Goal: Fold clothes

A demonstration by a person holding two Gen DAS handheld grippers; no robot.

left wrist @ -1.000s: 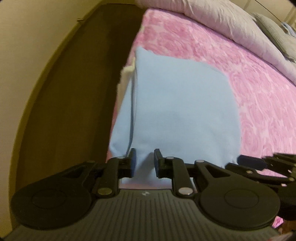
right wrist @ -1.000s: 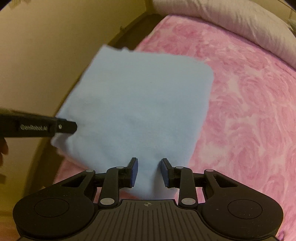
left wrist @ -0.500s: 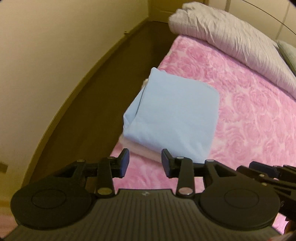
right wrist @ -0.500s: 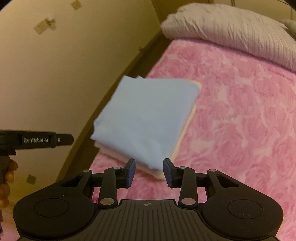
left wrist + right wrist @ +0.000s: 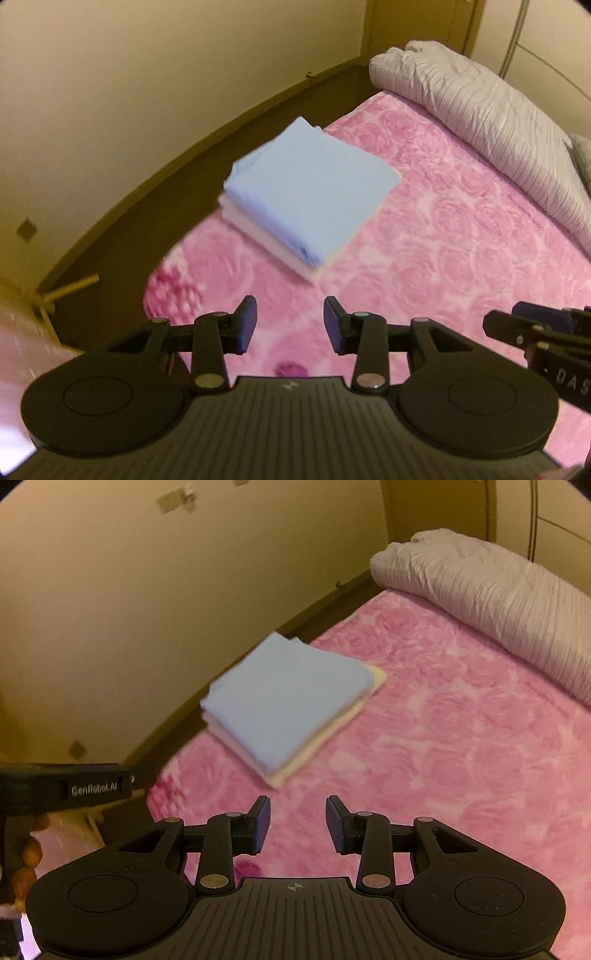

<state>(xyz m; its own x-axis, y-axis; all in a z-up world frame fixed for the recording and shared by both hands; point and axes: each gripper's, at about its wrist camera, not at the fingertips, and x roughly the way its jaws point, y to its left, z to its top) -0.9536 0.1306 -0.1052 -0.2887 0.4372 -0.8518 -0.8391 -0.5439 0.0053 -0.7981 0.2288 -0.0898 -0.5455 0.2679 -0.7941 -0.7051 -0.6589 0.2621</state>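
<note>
A folded light blue garment (image 5: 310,192) (image 5: 288,698) lies on top of a folded cream garment (image 5: 258,236) (image 5: 332,723), stacked near the left edge of the pink rose-patterned bed (image 5: 443,258) (image 5: 461,746). My left gripper (image 5: 290,325) hovers open over the bed, short of the stack, with nothing between its fingers. My right gripper (image 5: 297,821) is open too, empty, also well back from the stack. The right gripper's body (image 5: 539,332) shows at the right edge of the left wrist view; the left gripper's body (image 5: 66,788) shows at the left of the right wrist view.
A rolled grey-white duvet (image 5: 498,122) (image 5: 498,590) lies along the far side of the bed. A strip of dark floor (image 5: 147,206) runs between the bed and the beige wall (image 5: 147,609). A hand (image 5: 29,860) holds the left gripper.
Both grippers have let go of the blue garment and pulled back and up from it. The stack now sits farther away, and both pairs of fingers stand wider apart.
</note>
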